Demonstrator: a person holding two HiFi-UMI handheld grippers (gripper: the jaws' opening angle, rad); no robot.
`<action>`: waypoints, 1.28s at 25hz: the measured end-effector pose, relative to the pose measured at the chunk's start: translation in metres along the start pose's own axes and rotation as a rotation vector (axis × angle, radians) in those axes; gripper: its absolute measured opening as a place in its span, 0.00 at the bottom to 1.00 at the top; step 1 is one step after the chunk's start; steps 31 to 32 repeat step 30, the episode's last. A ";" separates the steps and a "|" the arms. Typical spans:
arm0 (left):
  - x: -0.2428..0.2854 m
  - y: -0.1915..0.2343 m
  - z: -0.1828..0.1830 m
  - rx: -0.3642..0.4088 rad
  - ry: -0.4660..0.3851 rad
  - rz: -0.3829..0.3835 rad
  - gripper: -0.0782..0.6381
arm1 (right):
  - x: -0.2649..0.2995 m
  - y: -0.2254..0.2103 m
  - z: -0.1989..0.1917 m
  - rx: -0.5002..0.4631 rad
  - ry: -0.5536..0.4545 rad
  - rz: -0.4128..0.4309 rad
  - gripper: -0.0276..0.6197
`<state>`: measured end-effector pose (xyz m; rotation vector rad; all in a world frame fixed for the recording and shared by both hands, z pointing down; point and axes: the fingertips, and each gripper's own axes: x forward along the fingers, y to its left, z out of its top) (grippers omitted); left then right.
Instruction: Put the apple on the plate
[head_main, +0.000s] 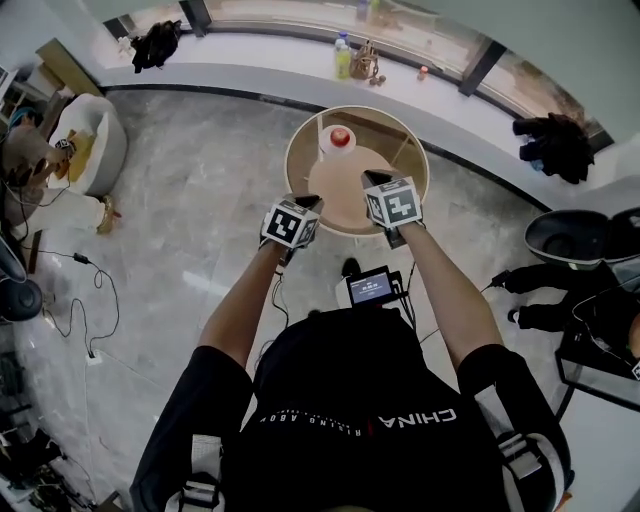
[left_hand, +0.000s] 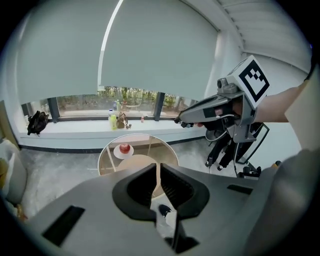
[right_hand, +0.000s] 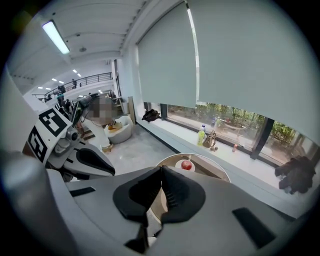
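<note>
A red apple (head_main: 341, 136) sits on a small white plate (head_main: 329, 147) on the far side of a round glass-topped table (head_main: 408, 148). Both grippers hang over the table's near edge, well short of the plate. My left gripper (head_main: 309, 204) is shut with nothing in it, and so is my right gripper (head_main: 371, 179). In the left gripper view the apple (left_hand: 124, 147) shows far beyond the shut jaws of the left gripper (left_hand: 158, 166). The right gripper view has the apple (right_hand: 187, 164) just past the closed right gripper (right_hand: 162, 169).
A window ledge (head_main: 260, 52) behind the table carries bottles (head_main: 343, 58) and small items. A white armchair (head_main: 90, 140) stands at the far left, with cables (head_main: 90, 290) on the floor. Black chairs and gear (head_main: 580, 240) stand to the right.
</note>
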<state>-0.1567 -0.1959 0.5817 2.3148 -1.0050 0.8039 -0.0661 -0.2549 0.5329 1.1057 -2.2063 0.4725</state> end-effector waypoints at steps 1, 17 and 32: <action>-0.005 -0.005 -0.011 0.007 0.005 -0.009 0.13 | -0.006 0.010 -0.009 -0.007 0.008 -0.002 0.09; -0.018 -0.094 -0.056 0.024 0.000 -0.038 0.14 | -0.083 0.042 -0.086 -0.052 0.072 0.010 0.09; 0.009 -0.174 0.002 0.069 -0.026 -0.024 0.14 | -0.133 -0.021 -0.094 -0.019 0.013 0.049 0.09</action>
